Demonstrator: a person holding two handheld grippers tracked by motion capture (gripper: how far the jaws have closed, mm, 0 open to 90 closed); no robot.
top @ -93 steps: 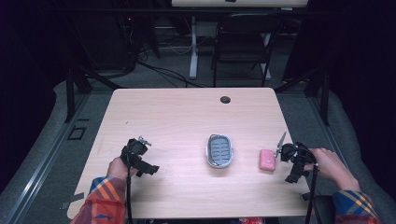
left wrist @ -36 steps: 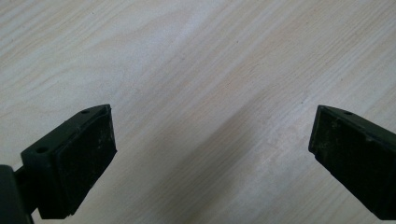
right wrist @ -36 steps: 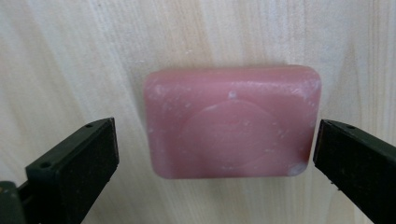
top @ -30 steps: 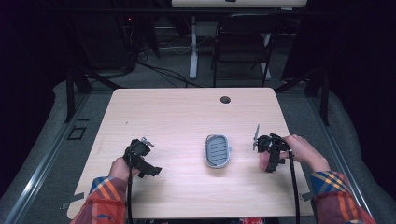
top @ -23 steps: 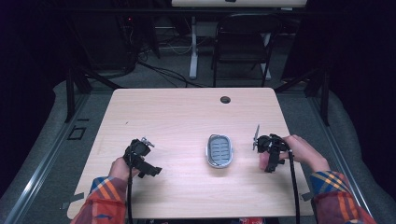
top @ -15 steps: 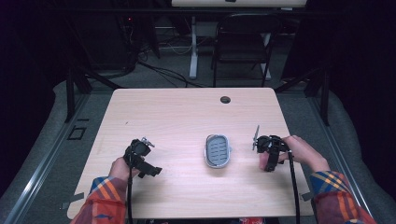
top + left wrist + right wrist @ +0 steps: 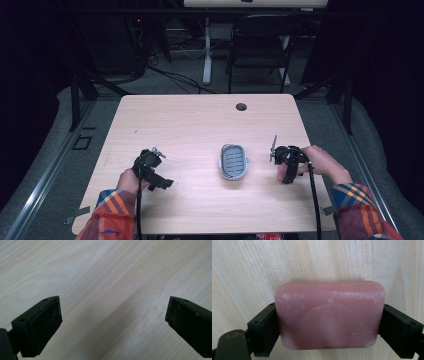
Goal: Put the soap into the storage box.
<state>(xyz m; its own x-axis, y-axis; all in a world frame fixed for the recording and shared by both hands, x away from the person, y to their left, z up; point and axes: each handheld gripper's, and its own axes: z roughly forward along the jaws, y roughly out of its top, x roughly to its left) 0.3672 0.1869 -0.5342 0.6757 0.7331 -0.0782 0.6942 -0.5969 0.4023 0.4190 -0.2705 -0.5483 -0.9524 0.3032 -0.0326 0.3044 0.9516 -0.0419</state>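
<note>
1. In my right gripper view, a pink bar of soap (image 7: pixel 329 315) sits between the 2 black jaws, its long axis running straight across from one jaw to the other.
2. The soap's broad face, with a faint oval stamp, is turned toward the camera; pale wood grain shows behind it.
3. My right gripper (image 7: pixel 286 159) pinches the soap by its 2 short ends, one jaw pressed against each end.
4. In the high view, that gripper is over the right part of the wooden table (image 7: pixel 200 125), just right of a small grey oval soap dish (image 7: pixel 233 161), apart from it. I cannot make out the soap itself there.
5. The dish's long axis runs away from me, toward the table's far edge.
6. My left gripper (image 7: pixel 112 325) has its jaws spread wide over bare wood, holding and touching nothing.
</note>
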